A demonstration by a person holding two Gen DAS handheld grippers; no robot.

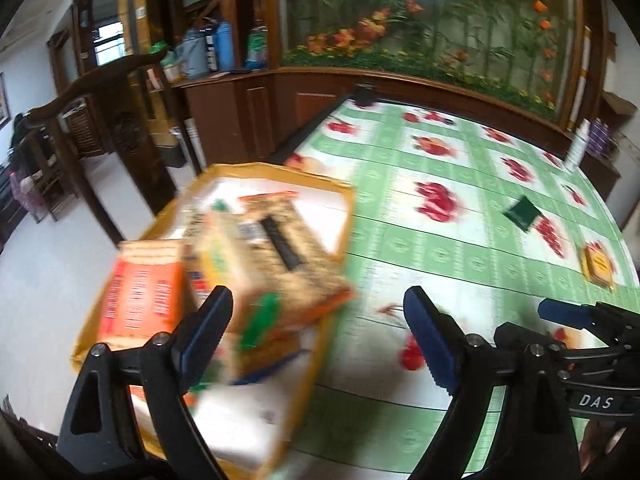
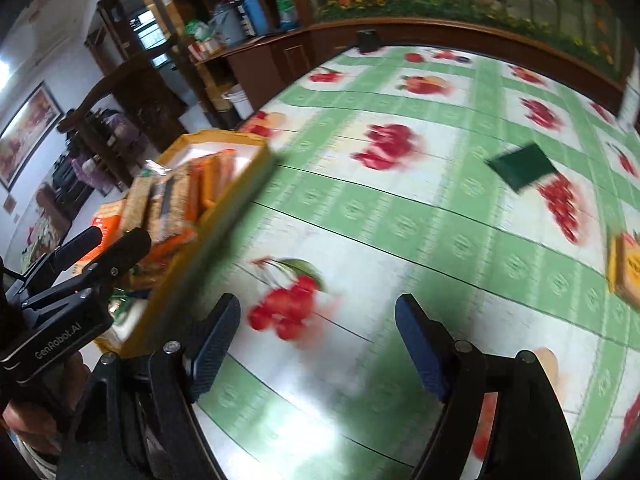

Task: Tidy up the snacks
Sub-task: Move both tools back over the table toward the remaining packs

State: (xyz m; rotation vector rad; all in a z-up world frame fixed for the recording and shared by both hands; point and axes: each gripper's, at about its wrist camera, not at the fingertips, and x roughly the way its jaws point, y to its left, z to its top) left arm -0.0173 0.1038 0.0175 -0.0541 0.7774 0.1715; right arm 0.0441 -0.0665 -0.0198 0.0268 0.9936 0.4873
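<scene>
A yellow tray (image 1: 344, 192) sits at the table's left edge and holds several snack packs, among them a tan cracker pack (image 1: 276, 248) and an orange box (image 1: 140, 300). The tray (image 2: 248, 196) also shows in the right wrist view. My left gripper (image 1: 320, 312) is open and empty, hovering over the tray's near right corner. My right gripper (image 2: 318, 320) is open and empty over bare tablecloth. A dark green packet (image 1: 522, 212) (image 2: 522, 166) and a yellow-orange snack box (image 1: 598, 266) (image 2: 626, 272) lie on the table to the right.
The table (image 2: 400, 216) has a green and white fruit-print cloth. A dark wooden chair (image 1: 100, 120) stands left of it. A wooden cabinet with bottles (image 1: 224, 44) and a floral wall panel stand behind. A white bottle (image 1: 576, 148) stands at the far right edge.
</scene>
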